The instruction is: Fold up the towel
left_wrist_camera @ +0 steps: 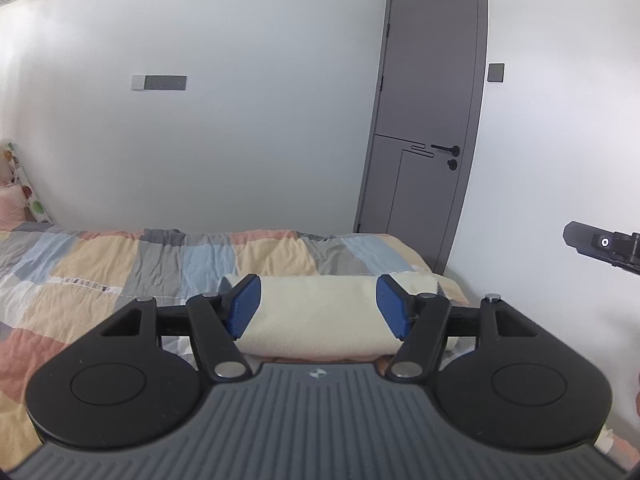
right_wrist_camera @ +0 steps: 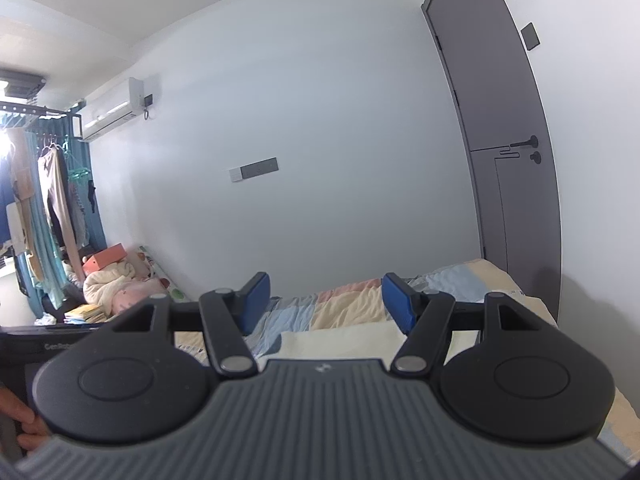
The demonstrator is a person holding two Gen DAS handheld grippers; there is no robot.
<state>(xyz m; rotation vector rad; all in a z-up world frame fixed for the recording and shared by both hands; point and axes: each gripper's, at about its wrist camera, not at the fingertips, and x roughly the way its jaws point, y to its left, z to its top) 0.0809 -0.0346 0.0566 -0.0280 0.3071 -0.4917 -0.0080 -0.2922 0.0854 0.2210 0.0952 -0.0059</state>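
The cream, soft terry towel (left_wrist_camera: 320,312) lies already folded into a thick, long bundle with a rounded front edge, on the patchwork bed cover of peach, grey, blue and yellow squares (left_wrist_camera: 120,264).

In the left wrist view the left gripper (left_wrist_camera: 318,306) has its two blue ribbed pads (left_wrist_camera: 242,306) spread wide. The towel shows between them and goes past both pads to the sides, but it lies lower and beyond them; the pads do not press it.

In the right wrist view the right gripper (right_wrist_camera: 326,302) also stands with its blue pads (right_wrist_camera: 254,300) apart, with nothing pinched. Here the towel (right_wrist_camera: 340,340) is below the fingers, closer to the right pad, flat on the bed cover (right_wrist_camera: 360,300).
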